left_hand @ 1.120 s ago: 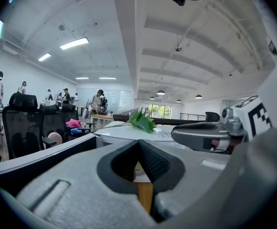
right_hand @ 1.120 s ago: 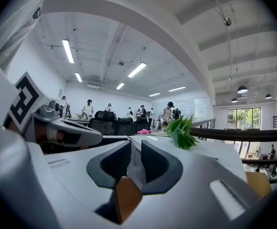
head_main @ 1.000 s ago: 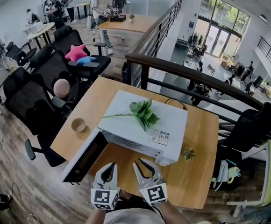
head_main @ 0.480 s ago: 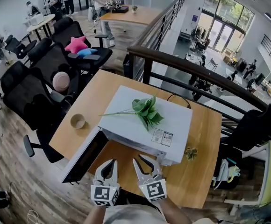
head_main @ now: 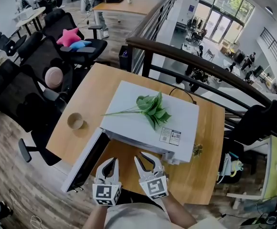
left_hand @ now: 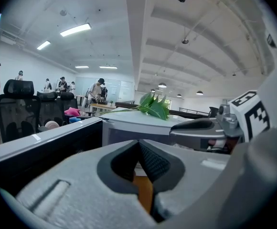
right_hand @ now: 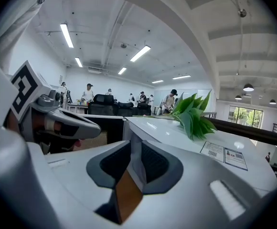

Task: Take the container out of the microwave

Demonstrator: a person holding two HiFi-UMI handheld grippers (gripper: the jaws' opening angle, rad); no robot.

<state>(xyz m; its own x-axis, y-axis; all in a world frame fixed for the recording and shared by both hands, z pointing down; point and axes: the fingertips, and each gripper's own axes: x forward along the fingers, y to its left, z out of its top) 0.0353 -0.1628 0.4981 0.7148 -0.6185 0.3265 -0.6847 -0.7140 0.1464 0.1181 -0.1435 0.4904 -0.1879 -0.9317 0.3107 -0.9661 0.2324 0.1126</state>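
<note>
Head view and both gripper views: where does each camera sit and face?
Head view: on the person's head, looking steeply down at the microwave on the table; left claw and right claw show at the bottom.
Left gripper view: on the left claw, looking along its own jaws at the microwave's front.
Right gripper view: on the right claw, looking along its own jaws at the microwave's corner.
Shared: both gripper views see the leafy sprig on the microwave, and each other's claw.
</note>
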